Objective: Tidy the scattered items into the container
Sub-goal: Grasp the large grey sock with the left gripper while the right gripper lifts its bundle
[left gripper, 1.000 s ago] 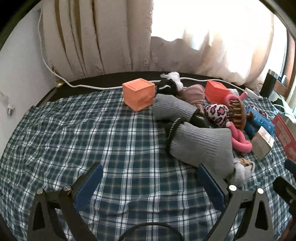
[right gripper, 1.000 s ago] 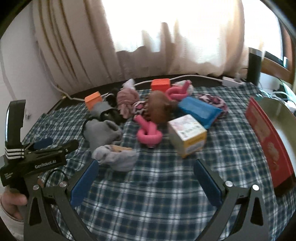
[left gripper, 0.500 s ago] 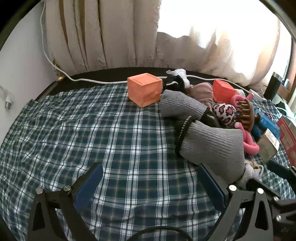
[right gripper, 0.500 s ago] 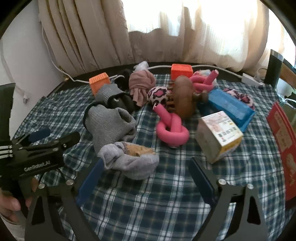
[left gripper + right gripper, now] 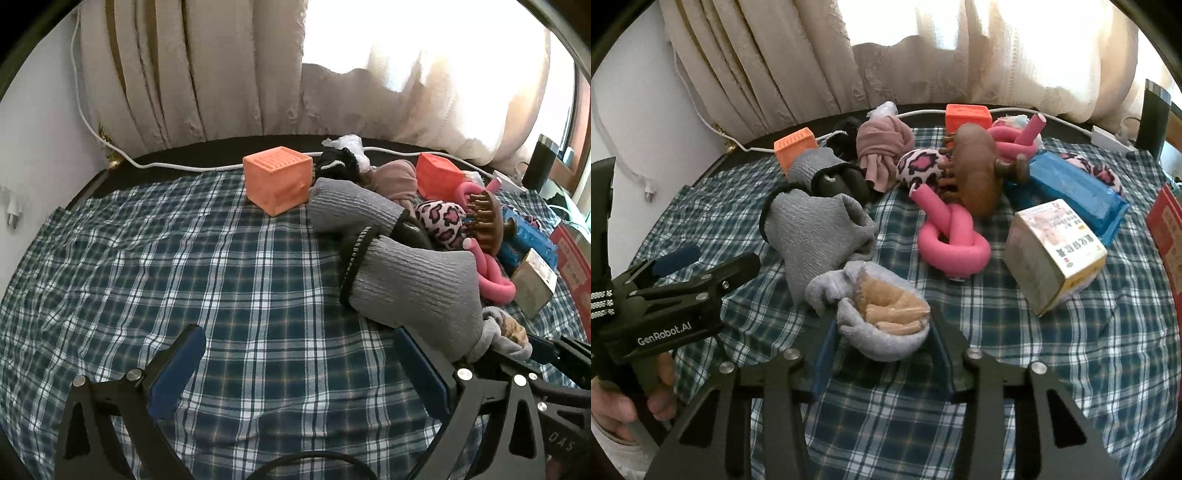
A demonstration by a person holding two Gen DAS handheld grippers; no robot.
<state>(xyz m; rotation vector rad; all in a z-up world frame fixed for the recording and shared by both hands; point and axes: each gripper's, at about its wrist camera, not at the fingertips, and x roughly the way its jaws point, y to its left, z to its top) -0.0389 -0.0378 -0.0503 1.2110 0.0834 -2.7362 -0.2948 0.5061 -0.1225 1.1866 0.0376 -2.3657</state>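
Observation:
A light grey sock bundle [image 5: 882,332] with tan fabric inside lies on the plaid cloth [image 5: 1015,369], at the near end of a heap of items. My right gripper [image 5: 882,334] is closing its jaws around the bundle, and the blue pads touch it on both sides. My left gripper [image 5: 295,343] hangs open over bare plaid cloth, its right finger [image 5: 421,362] beside a large grey ribbed sock [image 5: 413,280]. The left gripper [image 5: 683,280] also shows in the right wrist view, held by a hand.
Behind the bundle lie a pink foam knot [image 5: 953,240], a brown bristled brush [image 5: 975,166], a small carton [image 5: 1052,254], a blue pack [image 5: 1075,188], a leopard scrunchie [image 5: 919,166] and an orange cube [image 5: 277,184]. A red-sided box [image 5: 1167,236] stands at the right edge.
My right gripper came forward and down onto the light grey sock bundle and narrowed its jaws around it. The left gripper drifted forward and lower, staying open.

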